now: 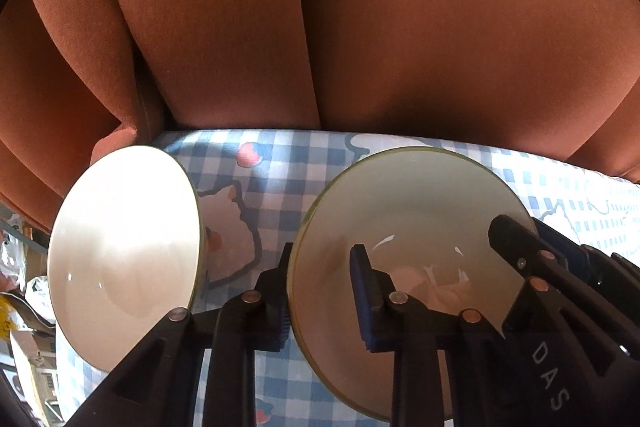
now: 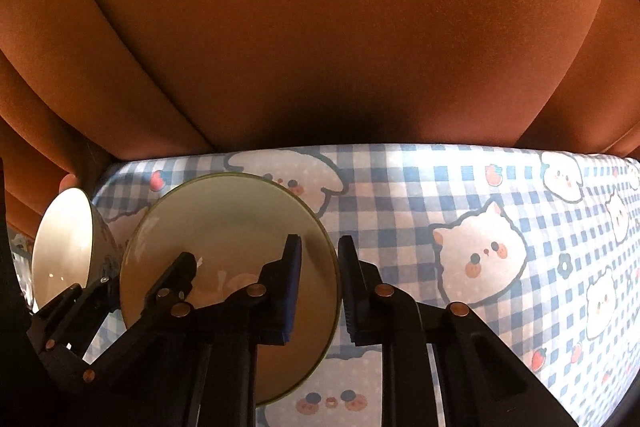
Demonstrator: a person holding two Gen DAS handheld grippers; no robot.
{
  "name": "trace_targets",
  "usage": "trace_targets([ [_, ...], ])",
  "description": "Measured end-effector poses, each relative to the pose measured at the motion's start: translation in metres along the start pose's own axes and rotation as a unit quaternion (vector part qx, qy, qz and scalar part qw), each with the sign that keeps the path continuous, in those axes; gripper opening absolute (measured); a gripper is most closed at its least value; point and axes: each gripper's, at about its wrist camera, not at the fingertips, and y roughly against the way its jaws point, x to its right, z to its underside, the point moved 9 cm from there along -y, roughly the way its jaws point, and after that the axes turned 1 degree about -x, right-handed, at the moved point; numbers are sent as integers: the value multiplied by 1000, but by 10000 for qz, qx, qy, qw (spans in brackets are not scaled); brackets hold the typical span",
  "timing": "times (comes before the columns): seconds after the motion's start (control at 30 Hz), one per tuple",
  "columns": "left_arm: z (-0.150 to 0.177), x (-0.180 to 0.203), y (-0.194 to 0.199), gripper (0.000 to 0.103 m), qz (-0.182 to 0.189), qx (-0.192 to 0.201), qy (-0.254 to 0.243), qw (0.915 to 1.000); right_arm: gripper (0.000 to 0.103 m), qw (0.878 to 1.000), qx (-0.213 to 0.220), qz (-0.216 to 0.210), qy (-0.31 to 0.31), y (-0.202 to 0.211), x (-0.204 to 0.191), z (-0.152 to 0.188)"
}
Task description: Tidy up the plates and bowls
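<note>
Grippers [image 1: 320, 291] [image 2: 320, 291] pinching glossy round bowl [image 1: 400, 211], checked cloth [image 2: 420, 187]

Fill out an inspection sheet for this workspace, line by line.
Surface: blue-and-white checked cloth with cartoon animals, flat.
Job's things: green-rimmed plate, gripped at two opposite edges; white bowl to its left, apart from it.
Clutter: nothing seen on the cloth; bags and boxes lie off its left edge.
Grippers: left gripper shut on the plate's left rim; right gripper shut on its right rim.
Cables: nothing seen.
Surroundings: orange-brown sofa cushions behind the cloth.
</note>
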Motion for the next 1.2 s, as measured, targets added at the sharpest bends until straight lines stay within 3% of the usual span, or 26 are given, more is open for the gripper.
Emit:
trace_targets([
  [0.33, 9, -1, 36, 24, 89, 117, 36, 9999, 23, 9999, 92, 89, 44, 32, 2, 11],
  [0.77, 32, -17, 109, 24, 166, 456, 67, 9988, 22, 9993, 347, 130, 74, 111, -11, 35],
  [1.2, 78, -7, 175, 24, 367, 696, -118, 9968, 23, 9978, 590, 298, -36, 194, -11, 87],
])
